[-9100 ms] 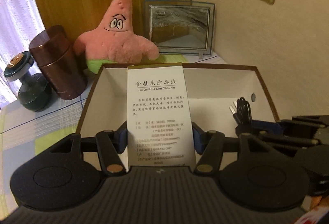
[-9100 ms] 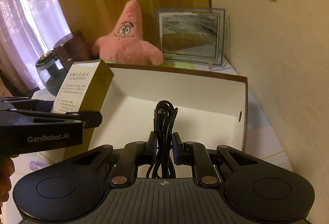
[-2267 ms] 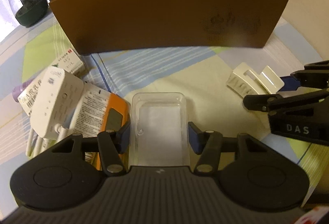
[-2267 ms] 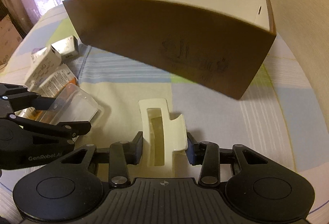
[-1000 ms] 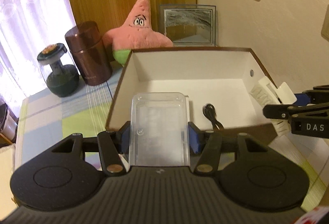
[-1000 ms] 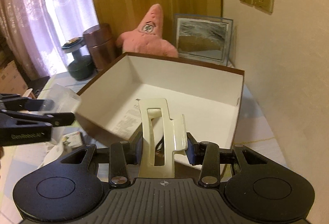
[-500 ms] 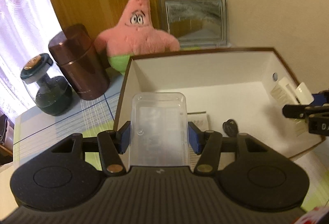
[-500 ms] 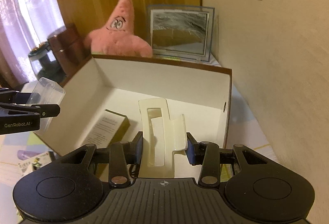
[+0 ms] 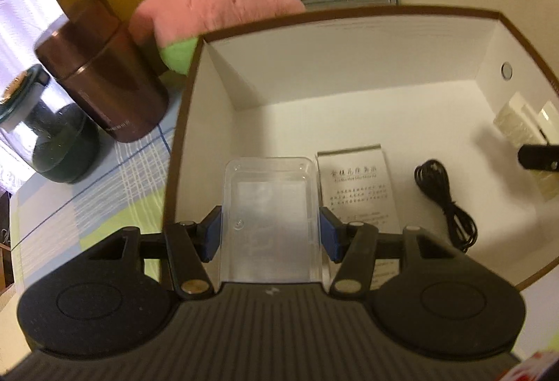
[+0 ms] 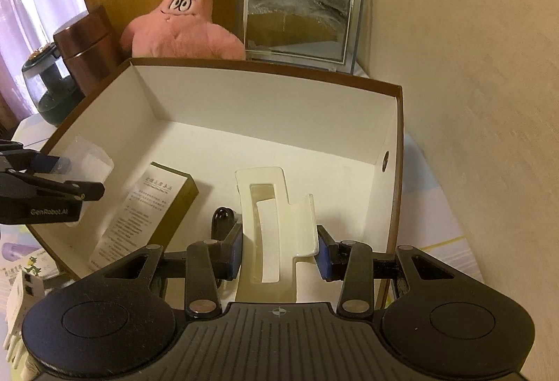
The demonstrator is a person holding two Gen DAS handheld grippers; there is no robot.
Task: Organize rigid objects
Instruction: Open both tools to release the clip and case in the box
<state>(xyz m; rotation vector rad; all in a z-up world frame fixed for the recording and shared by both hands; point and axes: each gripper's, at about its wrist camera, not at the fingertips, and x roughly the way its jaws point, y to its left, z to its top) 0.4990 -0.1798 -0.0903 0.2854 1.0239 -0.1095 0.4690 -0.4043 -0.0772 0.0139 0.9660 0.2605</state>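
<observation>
Clear plastic case [image 9: 270,216] is clamped by left gripper [image 9: 270,229], cream clip [image 10: 279,227] by right gripper [image 10: 279,255], both over the open box [image 10: 272,101]; 2 light, stiff, slick parts, best pinched across flat sides.

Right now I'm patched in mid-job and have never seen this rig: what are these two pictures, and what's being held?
There is no robot arm. A person holds a two-finger gripper in each hand, and a fisheye camera on each looks forward along its fingers, so the black shape at the bottom of each picture is the gripper itself.

In the left wrist view, the left gripper clamps a clear plastic case. In the right wrist view, the right gripper clamps a cream hair claw clip.

Both hang over an open brown box with a white inside. In it already lie a printed carton and a coiled black cable. Behind it stand a pink plush star, a brown canister and a glass jar.
</observation>
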